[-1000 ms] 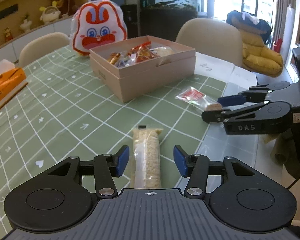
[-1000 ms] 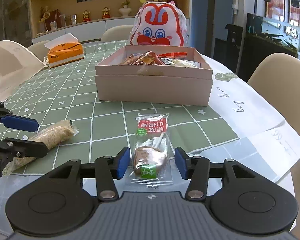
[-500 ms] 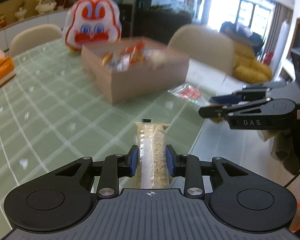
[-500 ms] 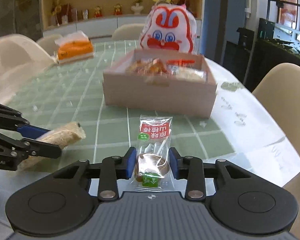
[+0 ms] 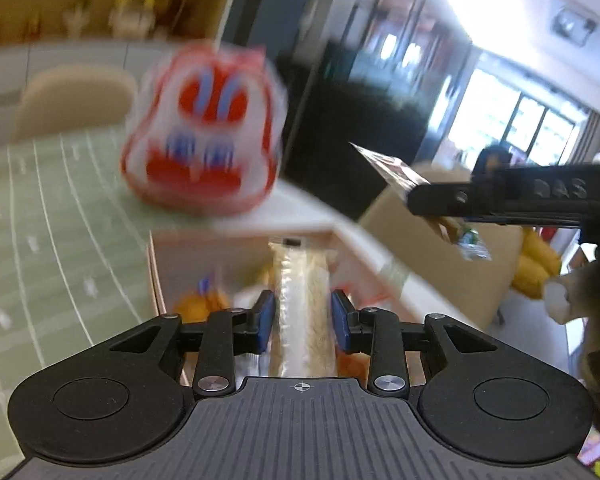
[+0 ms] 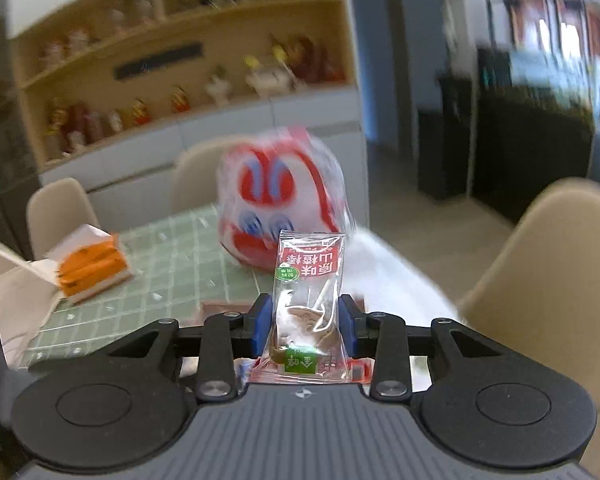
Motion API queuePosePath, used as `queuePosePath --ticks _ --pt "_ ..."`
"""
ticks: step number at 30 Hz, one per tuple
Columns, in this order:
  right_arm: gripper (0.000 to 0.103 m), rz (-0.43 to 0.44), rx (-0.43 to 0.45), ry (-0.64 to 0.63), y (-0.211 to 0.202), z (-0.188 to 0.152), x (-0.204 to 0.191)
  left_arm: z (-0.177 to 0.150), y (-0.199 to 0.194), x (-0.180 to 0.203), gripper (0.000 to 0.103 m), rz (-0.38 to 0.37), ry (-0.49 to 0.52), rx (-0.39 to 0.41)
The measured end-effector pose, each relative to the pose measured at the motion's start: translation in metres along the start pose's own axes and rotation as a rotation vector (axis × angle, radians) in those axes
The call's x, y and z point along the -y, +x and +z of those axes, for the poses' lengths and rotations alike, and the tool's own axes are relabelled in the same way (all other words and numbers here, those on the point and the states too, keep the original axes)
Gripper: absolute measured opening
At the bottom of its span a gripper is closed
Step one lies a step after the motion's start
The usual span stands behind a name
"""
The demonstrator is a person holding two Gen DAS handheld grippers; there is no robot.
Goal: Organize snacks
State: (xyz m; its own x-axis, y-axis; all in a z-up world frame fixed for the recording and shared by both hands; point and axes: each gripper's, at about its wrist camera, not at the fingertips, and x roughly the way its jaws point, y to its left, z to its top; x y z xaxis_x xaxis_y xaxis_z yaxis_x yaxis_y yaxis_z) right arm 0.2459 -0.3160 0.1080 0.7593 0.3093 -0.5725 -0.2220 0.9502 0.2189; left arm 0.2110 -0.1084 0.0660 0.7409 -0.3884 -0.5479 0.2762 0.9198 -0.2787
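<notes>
With the left tool (image 5: 303, 316) clenched on the long grain-bar packet (image 5: 302, 304) over the open box (image 5: 244, 252) and the right tool (image 6: 303, 330) clenched on the hawthorn-candy packet (image 6: 306, 296) (held aloft, box mostly hidden), both slick wrappers may slip or, released together, collide and miss the box.

Green white-gridded tablecloth (image 5: 60, 208), red-and-white rabbit bag (image 5: 204, 128), orange tissue box (image 6: 92, 268), red-labelled clear packet (image 6: 308, 300)
</notes>
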Motion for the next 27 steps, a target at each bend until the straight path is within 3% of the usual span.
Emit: queuePosePath --ticks 2,5,9,11,16,18,21,27 --pt "0.042 0.009 -0.069 0.045 0.028 -0.011 0.005 -0.009 0.006 -0.007 0.036 0.015 -0.002 -0.004" --pt "0.042 0.006 -0.121 0.084 0.054 -0.029 0.010 -0.013 -0.009 -0.015 0.036 0.015 -0.003 0.059" --pt "0.052 -0.028 -0.050 0.047 0.030 -0.049 -0.003 -0.020 -0.051 -0.019 0.036 0.047 0.010 0.142" --pt "0.064 -0.046 0.013 0.008 0.002 -0.062 -0.013 -0.034 -0.071 -0.018 0.036 0.052 0.037 0.130" --pt "0.080 -0.046 0.095 -0.042 -0.055 -0.108 -0.048 -0.083 -0.108 -0.017 0.036 0.076 0.060 0.036" --pt "0.086 -0.050 0.084 -0.019 -0.067 -0.131 -0.059 -0.107 -0.119 -0.017 0.036 0.108 0.097 -0.002" --pt "0.086 -0.074 0.027 0.019 -0.068 -0.164 -0.073 -0.130 -0.131 -0.026 0.036 0.152 0.106 -0.035" --pt "0.086 -0.126 -0.075 0.054 -0.042 -0.208 -0.097 -0.151 -0.136 -0.045 0.036 0.191 0.104 -0.032"
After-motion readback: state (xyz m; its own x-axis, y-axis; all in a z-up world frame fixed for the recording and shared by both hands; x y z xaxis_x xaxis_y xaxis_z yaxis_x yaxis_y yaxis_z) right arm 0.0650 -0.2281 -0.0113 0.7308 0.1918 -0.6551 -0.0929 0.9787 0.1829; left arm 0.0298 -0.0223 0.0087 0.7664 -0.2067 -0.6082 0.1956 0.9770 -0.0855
